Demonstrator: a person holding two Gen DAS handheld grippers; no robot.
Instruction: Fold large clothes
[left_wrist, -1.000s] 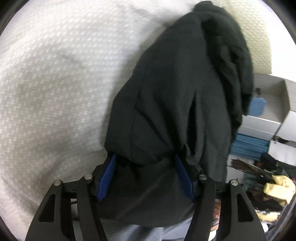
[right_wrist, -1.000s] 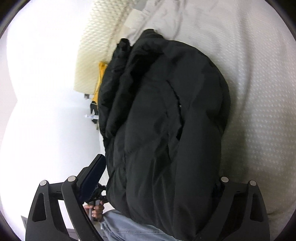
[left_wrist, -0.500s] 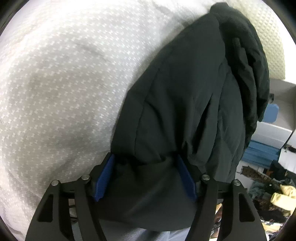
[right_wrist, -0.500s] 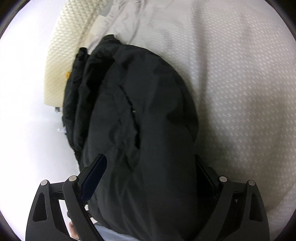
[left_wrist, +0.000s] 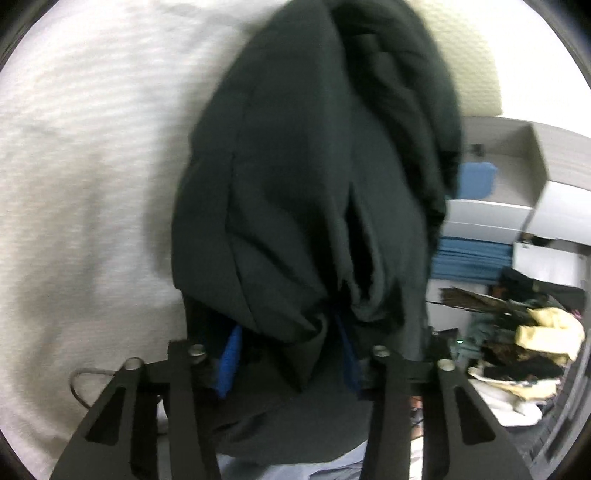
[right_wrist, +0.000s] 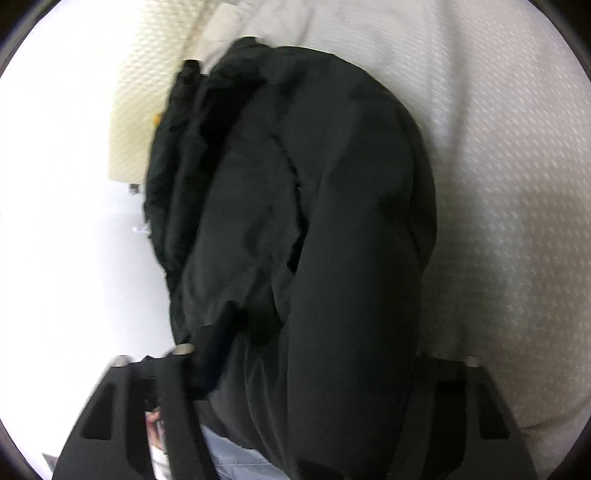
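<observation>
A large black padded jacket (left_wrist: 314, 184) hangs bunched lengthwise over a white textured bed cover (left_wrist: 92, 166). My left gripper (left_wrist: 288, 350) is closed on the jacket's near edge, fabric bulging between its blue pads (left_wrist: 229, 354). In the right wrist view the same jacket (right_wrist: 314, 221) fills the middle. My right gripper (right_wrist: 314, 369) holds a thick fold of it between its widely spaced fingers; the right finger is hidden by fabric.
A cream quilted pillow (left_wrist: 469, 62) lies at the bed's head and also shows in the right wrist view (right_wrist: 147, 92). Beside the bed are grey boxes (left_wrist: 517, 177), blue folded items (left_wrist: 472, 258) and a clothes pile (left_wrist: 528, 343). Light blue jeans (right_wrist: 236, 458) show below.
Both grippers have lifted and pulled the jacket; it is bunched tighter in the left gripper. The right view has shifted so the jacket sits more central.
</observation>
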